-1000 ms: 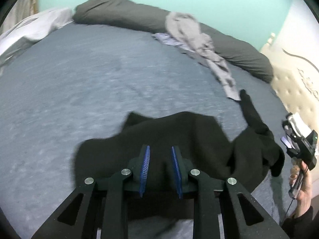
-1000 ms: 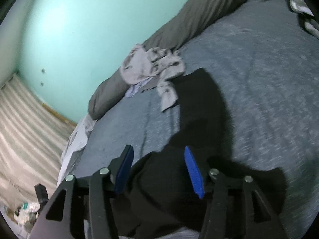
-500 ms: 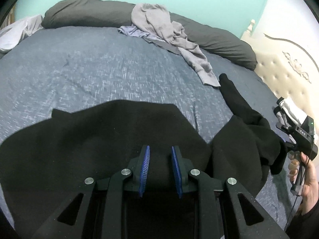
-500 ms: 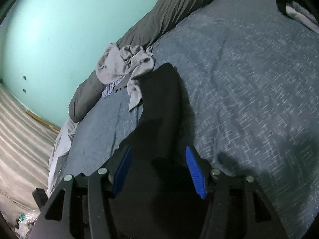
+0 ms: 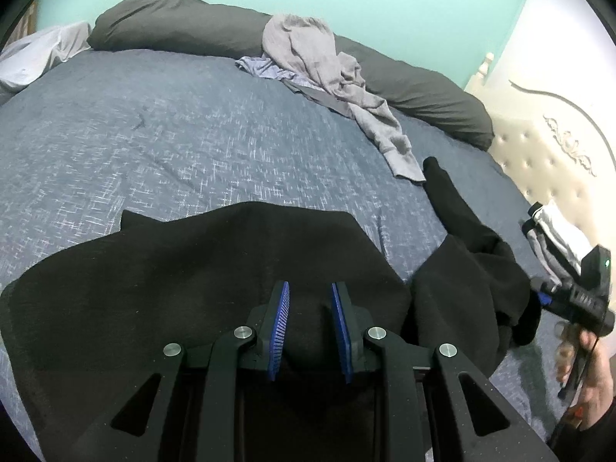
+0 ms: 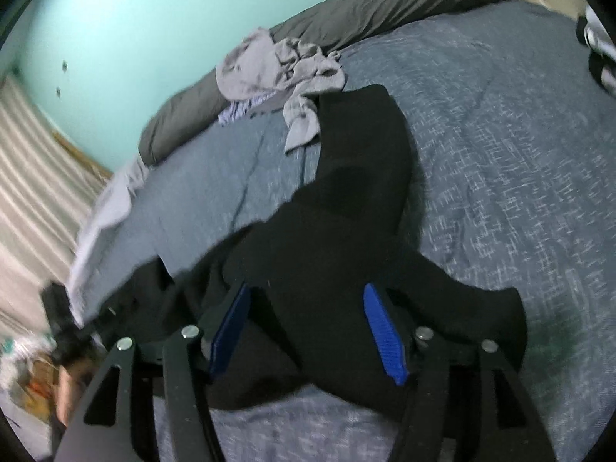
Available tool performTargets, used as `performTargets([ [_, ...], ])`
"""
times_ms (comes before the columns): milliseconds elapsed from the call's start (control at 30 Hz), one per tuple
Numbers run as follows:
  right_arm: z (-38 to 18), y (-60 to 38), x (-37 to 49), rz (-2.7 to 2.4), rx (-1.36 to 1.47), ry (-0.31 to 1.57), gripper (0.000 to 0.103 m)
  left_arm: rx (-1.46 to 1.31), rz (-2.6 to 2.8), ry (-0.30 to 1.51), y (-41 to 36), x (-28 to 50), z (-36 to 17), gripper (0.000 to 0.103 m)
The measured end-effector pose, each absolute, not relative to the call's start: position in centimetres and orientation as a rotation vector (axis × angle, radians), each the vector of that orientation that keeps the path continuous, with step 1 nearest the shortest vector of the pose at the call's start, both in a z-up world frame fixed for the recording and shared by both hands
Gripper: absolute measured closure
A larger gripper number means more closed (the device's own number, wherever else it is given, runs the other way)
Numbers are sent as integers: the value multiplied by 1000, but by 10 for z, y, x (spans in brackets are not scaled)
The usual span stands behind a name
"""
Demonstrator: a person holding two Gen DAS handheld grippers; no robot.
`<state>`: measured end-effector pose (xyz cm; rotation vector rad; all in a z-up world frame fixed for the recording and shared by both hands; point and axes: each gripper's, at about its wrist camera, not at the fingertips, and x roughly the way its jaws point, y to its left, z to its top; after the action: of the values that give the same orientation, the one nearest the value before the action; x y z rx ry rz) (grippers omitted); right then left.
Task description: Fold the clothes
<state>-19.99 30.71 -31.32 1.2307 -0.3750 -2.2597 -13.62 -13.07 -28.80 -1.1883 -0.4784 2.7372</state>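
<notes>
Clearly the black fleece garment (image 5: 200, 288) lies spread on the blue-grey speckled bedspread (image 5: 192, 138), one long sleeve (image 6: 365, 154) reaching up toward the crumpled grey clothes (image 5: 331, 73) that sit against the dark grey bolster pillow (image 5: 177, 23).

The left gripper (image 5: 310, 321) has its jaws drawn narrow, clenched on a bunched hem of the black cloth. The right gripper (image 6: 308, 331) has jaws that are opening; black fabric lies between them, but the blue pads (image 6: 383, 331) look clear of it, so I judge that side released.

What could go wrong: with one side freed and the other pinched, any pull by the left hand would drag the garment askew and rumple the flat panel. The sleeve end touches the grey pile, so a sweep could catch that pile too. The loose heap by the right gripper may flop over unevenly.

The left wrist view shows the cream tufted headboard (image 5: 546, 146), the wide flat body of the garment, and the person's hand (image 5: 589, 362) on the other tool. The right wrist view alone shows the sleeve's full length and a striped floor covering (image 6: 34, 161) beside the bed.
</notes>
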Motion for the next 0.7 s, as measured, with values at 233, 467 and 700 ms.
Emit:
performTargets([
  [233,-318,309,-195,-2290,1216,-213,93,-1166,2724,-492,-132,-135,-284,78],
  [467,-265,304,-209,-2338,1080,-146,96,-1137,2726,-528,-137,-135,-280,78],
  [700,-195,278,-243,-2352,946,-61,97,-1127,2725,-542,-139,-135,-278,78],
])
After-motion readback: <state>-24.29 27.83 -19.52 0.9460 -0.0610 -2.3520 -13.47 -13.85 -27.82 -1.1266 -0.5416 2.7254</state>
